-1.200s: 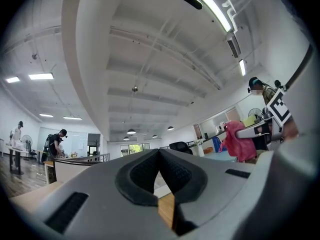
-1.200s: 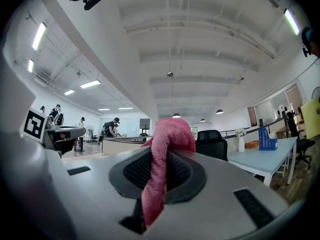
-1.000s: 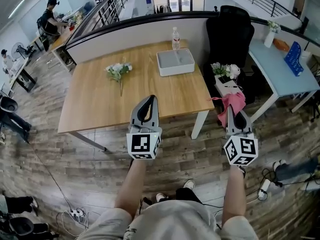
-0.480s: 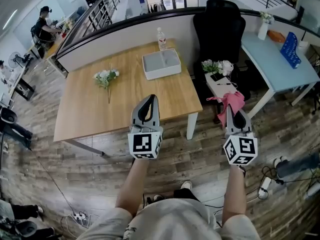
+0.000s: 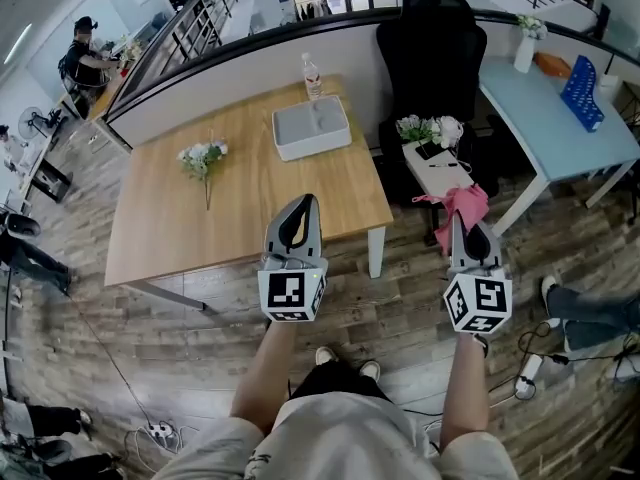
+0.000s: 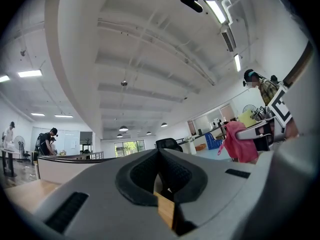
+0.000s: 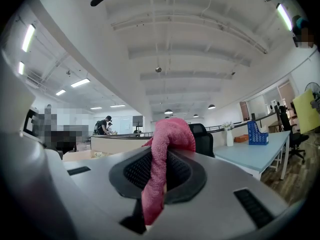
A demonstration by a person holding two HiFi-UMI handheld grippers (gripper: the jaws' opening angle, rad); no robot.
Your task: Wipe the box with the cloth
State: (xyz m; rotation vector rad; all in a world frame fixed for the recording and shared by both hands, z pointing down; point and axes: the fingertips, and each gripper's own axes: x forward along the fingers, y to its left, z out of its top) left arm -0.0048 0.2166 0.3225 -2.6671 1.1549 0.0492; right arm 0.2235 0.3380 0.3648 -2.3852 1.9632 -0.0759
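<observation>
Count: two grippers, one cloth, one box, one bottle, two loose flower bunches.

Left gripper (image 5: 305, 202): jaws pressed together, nothing clamped. In the left gripper view (image 6: 160, 153) the pads meet at the tip; a tan wedge shows through the gap behind them, probably the table edge.

Right gripper (image 5: 459, 224): clenched on the pink cloth (image 5: 458, 201). In the right gripper view (image 7: 161, 151) the cloth (image 7: 169, 136) humps over the tip and runs down between the pads.

Pose: both bare forearms (image 5: 268, 368) reach straight ahead, side by side and well apart, with the grippers level and pointing forward over the wood floor (image 5: 400, 298). The left tip sits at the table's (image 5: 250, 208) near edge. The right one is off the table's right side, short of a small side table (image 5: 440, 168).

Box (image 5: 312, 128): grey, at the table's far right, well apart from both grippers. Bottle (image 5: 311, 75) upright just behind it.

Flowers: one bunch (image 5: 203, 158) lying on the table to the left, one (image 5: 430, 128) on the side table.

Black chair (image 5: 432, 43) behind the side table.
</observation>
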